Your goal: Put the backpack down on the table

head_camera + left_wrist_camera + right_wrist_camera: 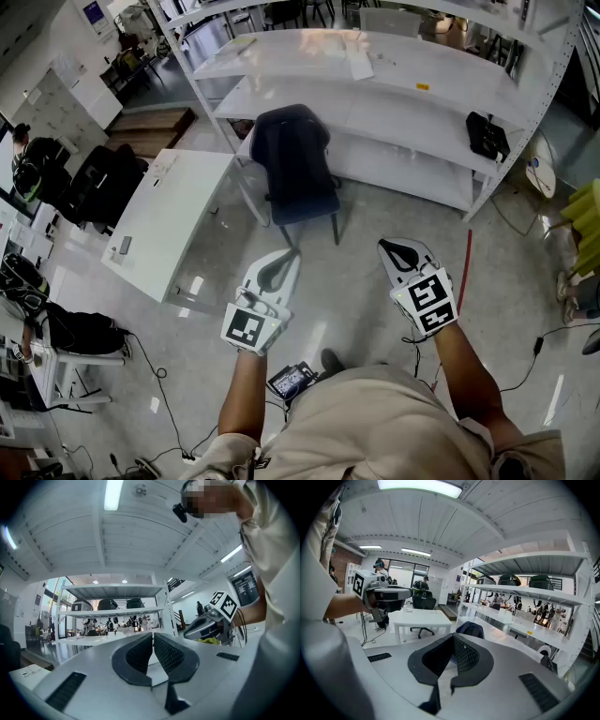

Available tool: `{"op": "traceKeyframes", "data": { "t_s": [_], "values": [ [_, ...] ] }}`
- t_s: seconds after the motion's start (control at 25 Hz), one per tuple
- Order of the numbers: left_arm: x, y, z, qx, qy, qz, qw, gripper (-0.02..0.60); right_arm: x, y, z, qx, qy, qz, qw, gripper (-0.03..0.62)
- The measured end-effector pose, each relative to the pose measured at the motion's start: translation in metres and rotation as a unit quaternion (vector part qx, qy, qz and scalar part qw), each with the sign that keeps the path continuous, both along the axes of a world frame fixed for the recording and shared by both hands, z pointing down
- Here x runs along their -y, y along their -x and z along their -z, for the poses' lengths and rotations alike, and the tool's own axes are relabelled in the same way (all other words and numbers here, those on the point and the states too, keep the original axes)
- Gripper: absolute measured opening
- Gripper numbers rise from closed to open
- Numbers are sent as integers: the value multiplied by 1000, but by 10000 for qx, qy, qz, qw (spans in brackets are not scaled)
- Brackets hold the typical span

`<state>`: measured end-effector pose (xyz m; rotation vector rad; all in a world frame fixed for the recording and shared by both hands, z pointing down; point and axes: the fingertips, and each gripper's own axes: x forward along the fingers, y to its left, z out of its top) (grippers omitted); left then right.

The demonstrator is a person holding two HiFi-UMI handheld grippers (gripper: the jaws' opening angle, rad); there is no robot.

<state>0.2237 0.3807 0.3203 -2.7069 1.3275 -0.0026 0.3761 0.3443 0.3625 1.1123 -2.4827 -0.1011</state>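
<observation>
The dark navy backpack (295, 159) rests on a chair in front of the white shelving, ahead of both grippers; its top also shows in the right gripper view (471, 629). The white table (169, 220) stands to its left, seen too in the right gripper view (419, 617). My left gripper (279, 269) and right gripper (401, 251) hang side by side over the floor, short of the backpack and apart from it. The left gripper (153, 637) and the right gripper (453, 639) are each shut, jaws together with nothing between them.
White shelving (394, 103) runs across the back, with a black bag (487, 136) on its right end. Black bags (94, 183) sit left of the table. A red rod (466, 253) and cables lie on the floor at right. A black office chair (423, 604) stands behind the table.
</observation>
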Motion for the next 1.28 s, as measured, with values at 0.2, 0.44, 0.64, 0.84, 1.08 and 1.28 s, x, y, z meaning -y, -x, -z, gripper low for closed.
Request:
{"op": "traceKeyframes", "data": {
  "t_s": [0.2, 0.44, 0.64, 0.84, 1.08, 1.28],
  "values": [
    [7, 2, -2, 9, 25, -33, 10000, 23, 6, 3, -1, 19, 18, -32, 10000, 23],
    [15, 4, -4, 11, 82, -77, 9999, 23, 14, 5, -3, 57, 57, -88, 9999, 25],
    [23, 8, -7, 6, 90, -110, 9999, 23, 21, 11, -5, 116, 33, -68, 9999, 25],
    [35, 14, -9, -15, 140, -134, 9998, 23, 31, 19, -6, 152, 17, -82, 9998, 25],
    [47, 29, -13, -50, 133, -222, 9997, 23, 47, 36, -10, 161, 17, -151, 9998, 25],
    [57, 46, -17, -69, 148, -304, 9994, 23, 60, 57, -9, 169, -25, -200, 9997, 26]
  ]
}}
